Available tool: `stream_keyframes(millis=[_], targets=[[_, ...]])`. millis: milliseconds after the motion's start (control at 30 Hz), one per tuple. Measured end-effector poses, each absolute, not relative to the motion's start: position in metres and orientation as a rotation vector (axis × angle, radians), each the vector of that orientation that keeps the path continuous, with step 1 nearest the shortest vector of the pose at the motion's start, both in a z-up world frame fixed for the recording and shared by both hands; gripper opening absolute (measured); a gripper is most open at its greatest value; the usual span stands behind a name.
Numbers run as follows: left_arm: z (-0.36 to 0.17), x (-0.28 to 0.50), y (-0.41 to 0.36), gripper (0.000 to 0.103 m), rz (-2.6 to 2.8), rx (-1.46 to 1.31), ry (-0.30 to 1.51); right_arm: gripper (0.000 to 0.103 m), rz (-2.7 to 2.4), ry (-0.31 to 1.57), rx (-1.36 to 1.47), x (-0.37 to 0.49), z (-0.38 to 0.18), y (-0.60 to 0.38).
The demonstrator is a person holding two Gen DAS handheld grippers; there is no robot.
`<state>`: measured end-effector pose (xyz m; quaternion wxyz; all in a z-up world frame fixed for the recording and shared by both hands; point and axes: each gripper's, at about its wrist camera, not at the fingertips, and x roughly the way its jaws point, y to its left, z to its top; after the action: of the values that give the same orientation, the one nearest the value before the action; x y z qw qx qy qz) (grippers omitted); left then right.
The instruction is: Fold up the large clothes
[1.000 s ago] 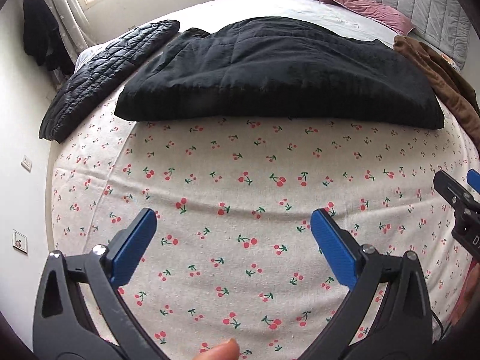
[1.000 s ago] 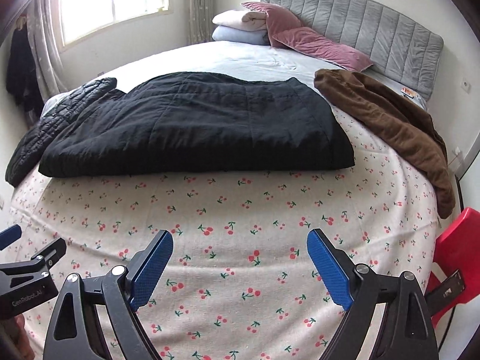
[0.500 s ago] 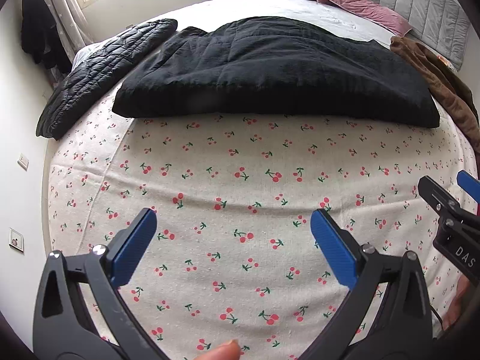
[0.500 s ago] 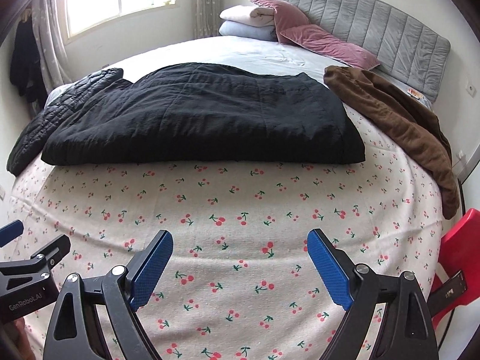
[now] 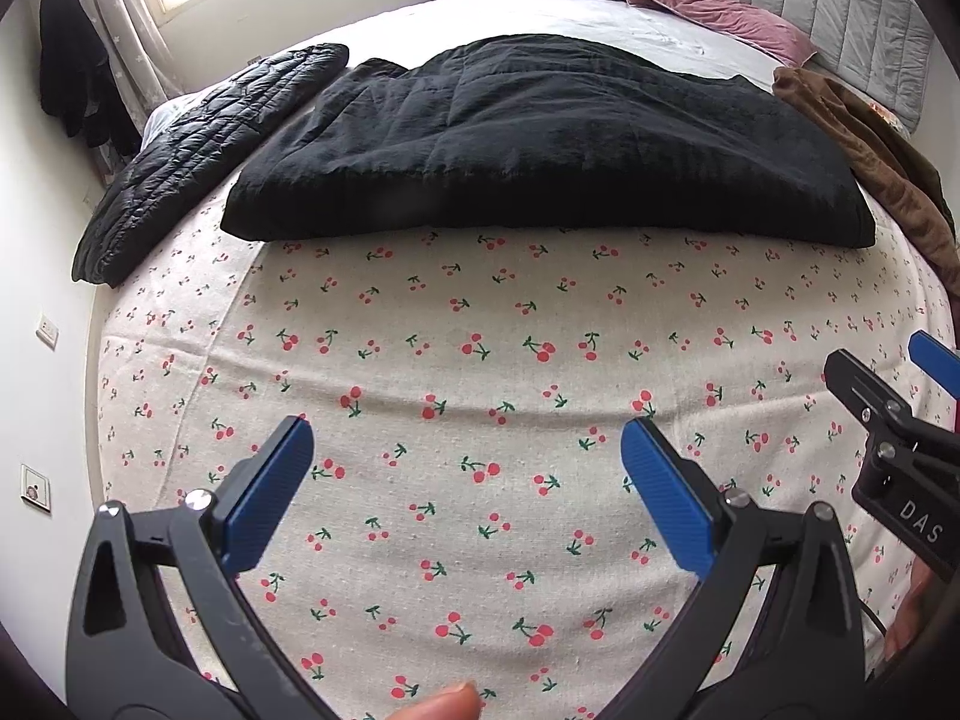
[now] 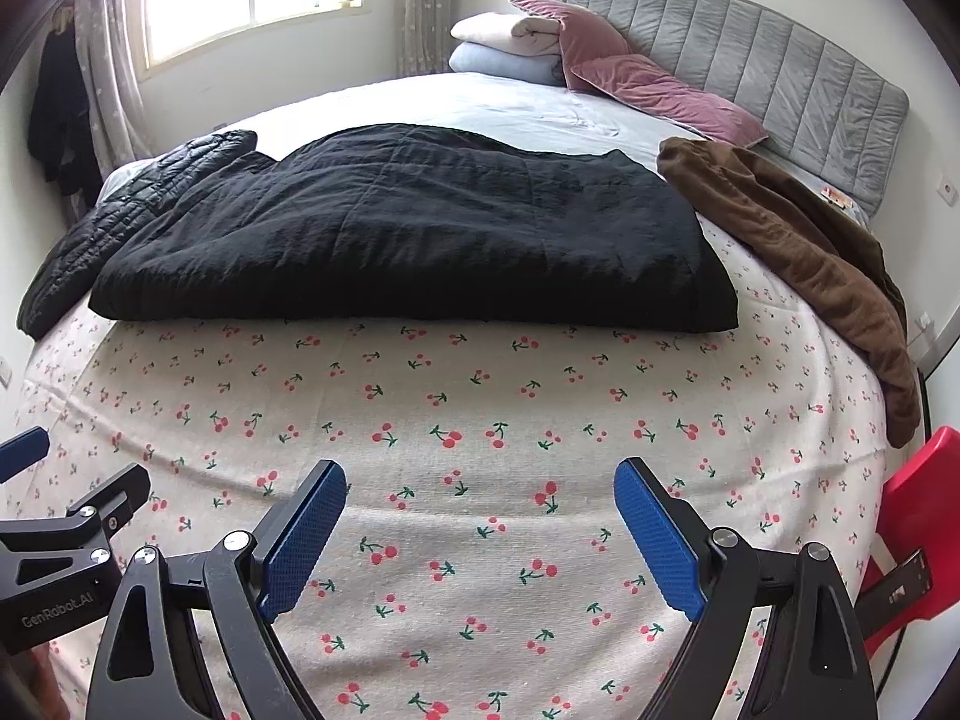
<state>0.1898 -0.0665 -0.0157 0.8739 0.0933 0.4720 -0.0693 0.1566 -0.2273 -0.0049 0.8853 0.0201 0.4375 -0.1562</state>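
Observation:
A large black quilted garment (image 5: 540, 144) lies folded flat across the middle of the bed; it also shows in the right wrist view (image 6: 414, 234). My left gripper (image 5: 468, 444) is open and empty, hovering over the cherry-print sheet (image 5: 480, 360) well short of the garment's near edge. My right gripper (image 6: 480, 486) is open and empty too, over the same sheet (image 6: 480, 408). Each gripper shows at the edge of the other's view: the right one (image 5: 900, 438) and the left one (image 6: 66, 516).
A black puffer jacket (image 5: 198, 150) lies at the bed's left edge, a brown garment (image 6: 798, 246) along the right side. Pillows and folded bedding (image 6: 570, 54) sit by the grey headboard (image 6: 750, 72). A red chair (image 6: 912, 516) stands at the right.
Both grippers have pulled back and risen a little from the black garment, so more sheet shows before it. Both stay open and empty.

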Motion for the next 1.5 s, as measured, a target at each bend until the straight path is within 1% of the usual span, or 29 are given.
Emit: stream_keyframes(millis=[1033, 1500], targets=[[-0.015, 0.176, -0.074, 0.102, -0.180, 0.210, 0.988, 0.092, -0.305, 0.901, 0.036, 0.146, -0.004, -0.222], [-0.023, 0.177, -0.073, 0.102, -0.166, 0.207, 1.007, 0.092, -0.299, 0.921, 0.039, 0.148, -0.009, -0.220]])
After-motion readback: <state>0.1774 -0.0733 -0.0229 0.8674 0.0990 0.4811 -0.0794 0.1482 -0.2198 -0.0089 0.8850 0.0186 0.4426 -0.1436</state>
